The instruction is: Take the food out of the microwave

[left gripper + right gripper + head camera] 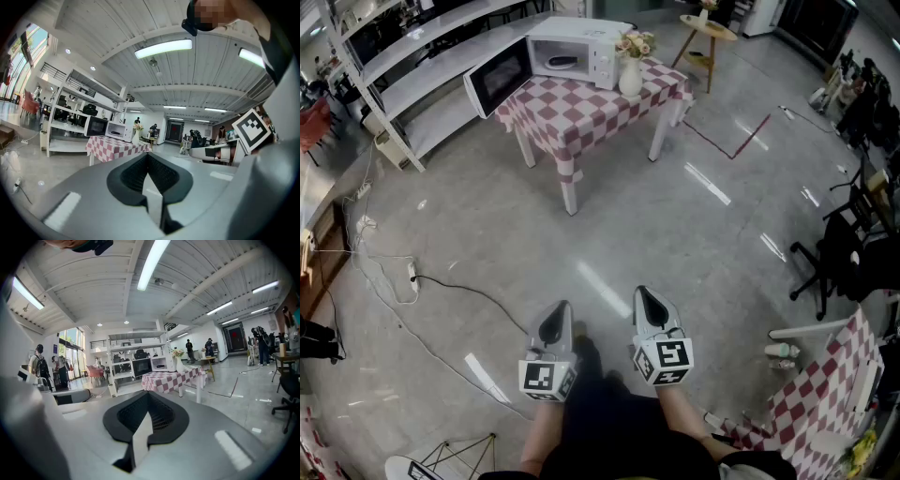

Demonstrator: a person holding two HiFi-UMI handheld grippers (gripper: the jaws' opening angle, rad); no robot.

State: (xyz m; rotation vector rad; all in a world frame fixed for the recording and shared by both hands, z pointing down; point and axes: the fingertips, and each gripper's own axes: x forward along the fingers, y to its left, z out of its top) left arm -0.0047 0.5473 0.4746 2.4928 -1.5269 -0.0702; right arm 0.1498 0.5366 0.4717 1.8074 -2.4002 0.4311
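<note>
The food (562,63) sits inside the microwave (602,53), far off at the top of the head view. It looks like a flat, dark oval on a pale dish. It lies flat, and its long side runs across the open mouth of the microwave. It is too small to tell what food it is.

The microwave's open front faces the person, turned a little to the left. Its door (499,75) hangs wide open on the left side. The microwave stands at the back of a bench (572,183) with white legs and a red and white check cloth (581,108). A white vase (631,77) with flowers stands just beside the microwave, on its right. White shelves (441,66) run along behind the bench on the left.

The person stands well apart from the bench, with bare grey floor (675,225) between. Both forearms reach forward, side by side and low. The left tool (555,317) and the right tool (649,300) both point ahead toward the bench. Each tool is pressed together, with nothing in it. A marker cube sits at the back of each one.

A black cable (450,281) lies on the floor to the left.
</note>
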